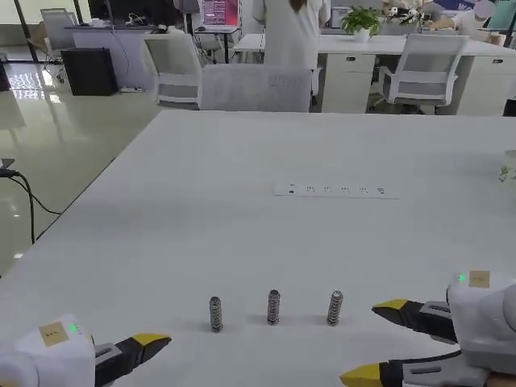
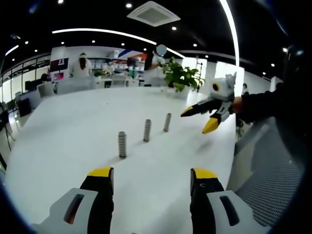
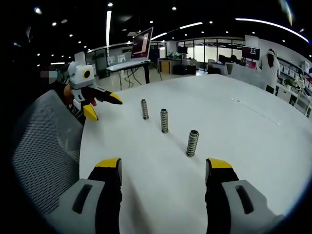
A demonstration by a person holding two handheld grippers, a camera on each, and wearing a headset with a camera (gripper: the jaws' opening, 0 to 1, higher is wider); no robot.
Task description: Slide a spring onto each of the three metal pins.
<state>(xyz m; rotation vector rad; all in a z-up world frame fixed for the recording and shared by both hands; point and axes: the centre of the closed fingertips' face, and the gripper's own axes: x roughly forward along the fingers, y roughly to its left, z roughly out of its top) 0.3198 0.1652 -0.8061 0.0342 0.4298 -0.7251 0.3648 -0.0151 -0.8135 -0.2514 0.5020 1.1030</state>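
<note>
While the left claw (image 2: 152, 173) hangs spread wide and empty, low over the white surface (image 1: 242, 201), the right claw (image 3: 162, 164) is likewise released and holds nothing. Between the two, upright in a row close to the surface's near edge, stand the left spring (image 1: 215, 314), the middle spring (image 1: 273, 307) and the right spring (image 1: 335, 308), each apart from its neighbours and touched by neither claw. Farther back on the surface lies a white power strip (image 1: 334, 190). Beyond the far edge stands a pale chair (image 1: 254, 87), then desks (image 1: 403, 44), a potted plant (image 1: 360, 20), a person in white (image 1: 290, 32) and, to the left, a glossy floor (image 1: 48, 137).
</note>
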